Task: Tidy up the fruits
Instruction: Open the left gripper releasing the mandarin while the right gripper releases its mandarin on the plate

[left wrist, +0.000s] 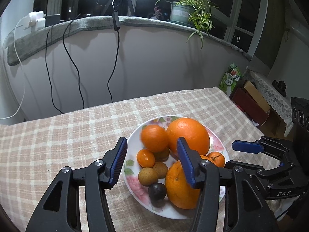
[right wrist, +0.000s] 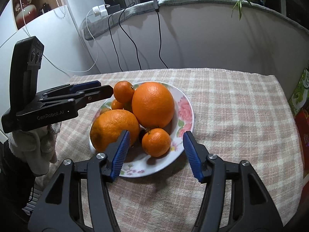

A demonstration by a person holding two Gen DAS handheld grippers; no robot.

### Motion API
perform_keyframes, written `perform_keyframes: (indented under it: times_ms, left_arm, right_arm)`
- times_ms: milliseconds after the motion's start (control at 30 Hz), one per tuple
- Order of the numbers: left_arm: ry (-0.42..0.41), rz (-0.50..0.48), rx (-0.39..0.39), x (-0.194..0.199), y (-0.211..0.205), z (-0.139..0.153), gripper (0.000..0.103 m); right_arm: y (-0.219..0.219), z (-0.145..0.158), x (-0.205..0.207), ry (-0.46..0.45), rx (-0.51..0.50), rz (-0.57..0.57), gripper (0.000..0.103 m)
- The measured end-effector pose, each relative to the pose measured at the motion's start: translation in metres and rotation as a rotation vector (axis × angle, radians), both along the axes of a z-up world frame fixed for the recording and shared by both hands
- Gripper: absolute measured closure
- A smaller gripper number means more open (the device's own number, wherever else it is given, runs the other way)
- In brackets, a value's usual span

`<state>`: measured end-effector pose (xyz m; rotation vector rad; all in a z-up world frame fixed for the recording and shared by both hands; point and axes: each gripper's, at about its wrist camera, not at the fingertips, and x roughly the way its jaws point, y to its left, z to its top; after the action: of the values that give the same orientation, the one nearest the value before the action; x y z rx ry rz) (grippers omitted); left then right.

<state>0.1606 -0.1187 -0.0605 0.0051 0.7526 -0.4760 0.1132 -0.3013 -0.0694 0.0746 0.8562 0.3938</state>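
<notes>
fruit plate near cloth edge

We see bare checked table left of the plate, and more to its right. Piled oranges crowd the plate, and the left hand-held gripper blocks its left rim.

open left gripper over fruit plate
</notes>
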Motion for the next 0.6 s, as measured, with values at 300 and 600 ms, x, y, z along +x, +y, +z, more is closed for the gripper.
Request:
perform_keyframes:
  times_ms: [300,600]
  left_arm:
    - [-0.016,0.014,-0.008,-0.010,0.003,0.006,0.041]
    - [-0.036,0.034,-0.002,-0.022,0.005,0.012,0.033]
  right_arm:
    - [-0.002,0.005,-0.006,-0.018,-0.006,-0.022,0.034]
    - [-0.001,0.015,-0.014,-0.064,-0.025,-0.043,0.020]
